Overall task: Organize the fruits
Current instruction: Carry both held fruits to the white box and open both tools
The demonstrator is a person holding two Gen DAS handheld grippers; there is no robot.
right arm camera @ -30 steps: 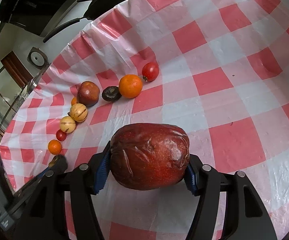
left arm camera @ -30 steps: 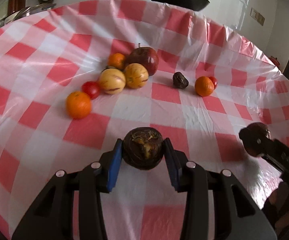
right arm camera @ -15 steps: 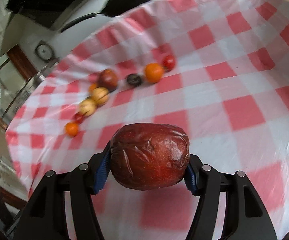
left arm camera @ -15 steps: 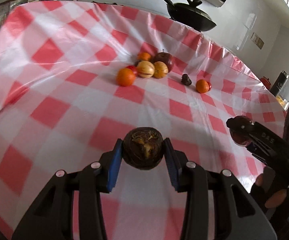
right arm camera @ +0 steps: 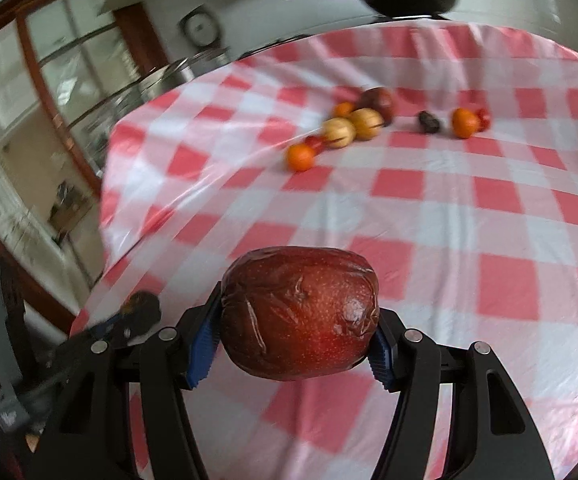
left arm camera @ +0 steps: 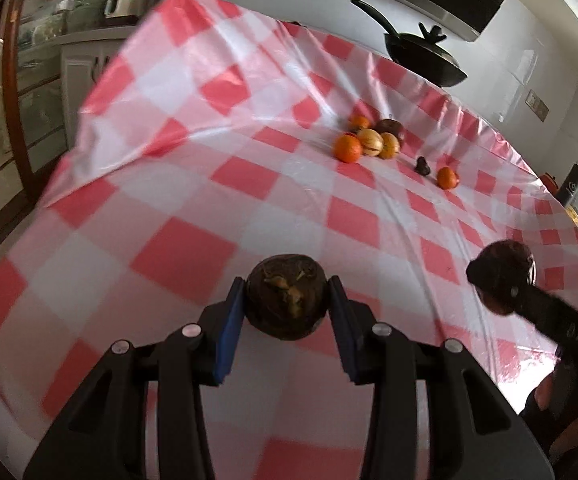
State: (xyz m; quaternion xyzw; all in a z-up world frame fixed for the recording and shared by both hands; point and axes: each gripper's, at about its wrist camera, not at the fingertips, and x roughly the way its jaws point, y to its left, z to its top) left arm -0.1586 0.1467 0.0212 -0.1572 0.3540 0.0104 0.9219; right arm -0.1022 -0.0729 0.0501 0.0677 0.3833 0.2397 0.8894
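My left gripper is shut on a small dark brown round fruit, held above the checked tablecloth. My right gripper is shut on a large red apple wrapped in clear film; in the left wrist view it shows at the right edge as the right gripper. Far back on the cloth lies a cluster of fruit: an orange, two yellow striped fruits, a dark red apple, a small dark fruit and another orange beside a red tomato.
A black pan stands beyond the table's far edge. The table's left edge drops off toward cabinets and a glass door. A dark bottle stands at the far right. The left gripper shows low at left in the right wrist view.
Both grippers have drawn back from the fruit cluster, which now looks smaller and farther away. Each keeps hold of its fruit. More of the table's left edge and the room has come into view.
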